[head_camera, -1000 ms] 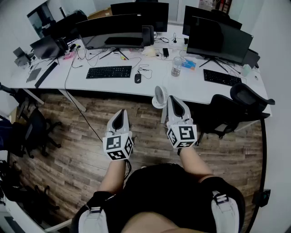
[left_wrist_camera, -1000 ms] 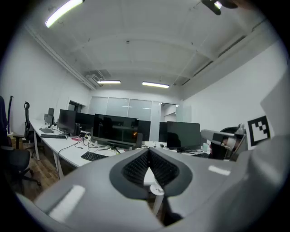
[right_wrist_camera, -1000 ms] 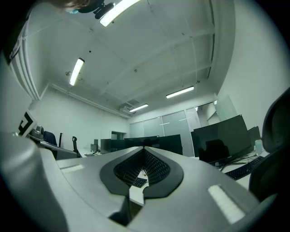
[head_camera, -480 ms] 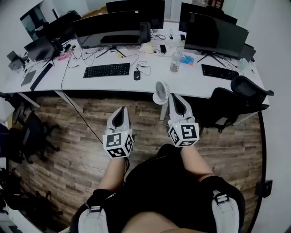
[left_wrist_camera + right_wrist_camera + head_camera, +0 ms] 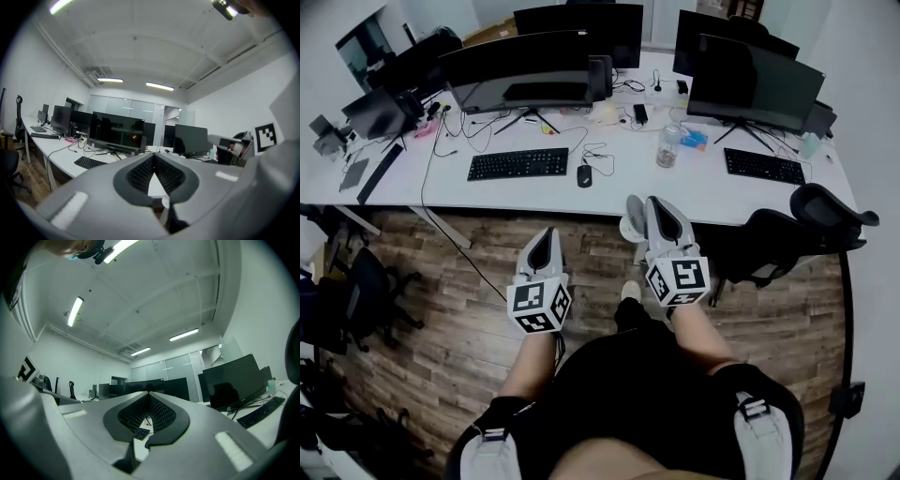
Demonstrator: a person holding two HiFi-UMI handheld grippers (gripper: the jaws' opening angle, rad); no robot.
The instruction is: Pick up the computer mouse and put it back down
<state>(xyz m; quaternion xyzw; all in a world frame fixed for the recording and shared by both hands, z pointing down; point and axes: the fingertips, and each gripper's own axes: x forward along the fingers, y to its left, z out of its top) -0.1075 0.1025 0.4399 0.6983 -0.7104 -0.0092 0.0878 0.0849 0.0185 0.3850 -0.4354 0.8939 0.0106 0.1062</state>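
Observation:
The black computer mouse (image 5: 584,175) lies on the white desk (image 5: 609,192), just right of a black keyboard (image 5: 517,163). Both grippers hover over the wooden floor in front of the desk, short of its near edge. My left gripper (image 5: 546,232) is below the mouse in the head view and slightly to its left. Its jaws meet at the tips (image 5: 153,155) with nothing between them. My right gripper (image 5: 659,202) is lower right of the mouse, also shut and empty (image 5: 149,393). The mouse does not show in either gripper view.
Several dark monitors (image 5: 525,66) stand along the desk, with a clear bottle (image 5: 667,145), loose cables and a second keyboard (image 5: 764,166). A small white fan (image 5: 630,208) peeks out beside my right gripper. Black office chairs stand at the right (image 5: 825,211) and left (image 5: 366,281).
Both grippers have moved forward toward the desk edge, still shut. The right one now covers most of the small fan.

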